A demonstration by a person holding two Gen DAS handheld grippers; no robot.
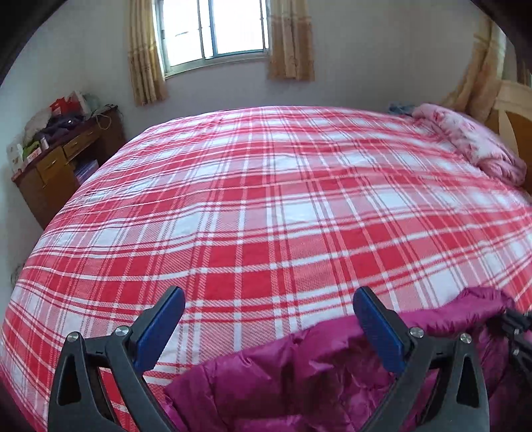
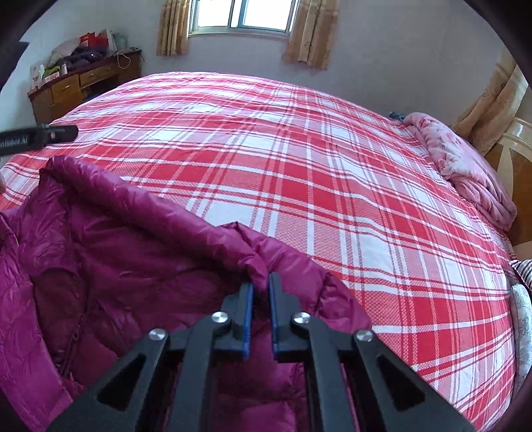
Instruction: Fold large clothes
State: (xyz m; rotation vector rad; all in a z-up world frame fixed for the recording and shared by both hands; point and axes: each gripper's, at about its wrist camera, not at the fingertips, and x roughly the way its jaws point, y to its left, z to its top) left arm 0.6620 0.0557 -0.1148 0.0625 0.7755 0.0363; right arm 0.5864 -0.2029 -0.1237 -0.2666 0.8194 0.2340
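A magenta quilted down jacket (image 2: 109, 252) lies on the near part of the bed with the red and white plaid cover (image 2: 332, 172). My right gripper (image 2: 261, 282) is shut on a raised fold of the jacket's edge. My left gripper (image 1: 269, 299) is open and empty, held over the jacket's left part (image 1: 299, 372) and the plaid cover (image 1: 266, 199). The right gripper shows at the right edge of the left wrist view (image 1: 517, 327). The left gripper shows as a dark bar at the left edge of the right wrist view (image 2: 40, 136).
A folded pink floral quilt (image 2: 465, 166) lies at the bed's far right by the wooden headboard (image 2: 513, 159). A wooden desk with clutter (image 1: 63, 162) stands at the far left. A window with curtains (image 1: 216, 30) is behind the bed.
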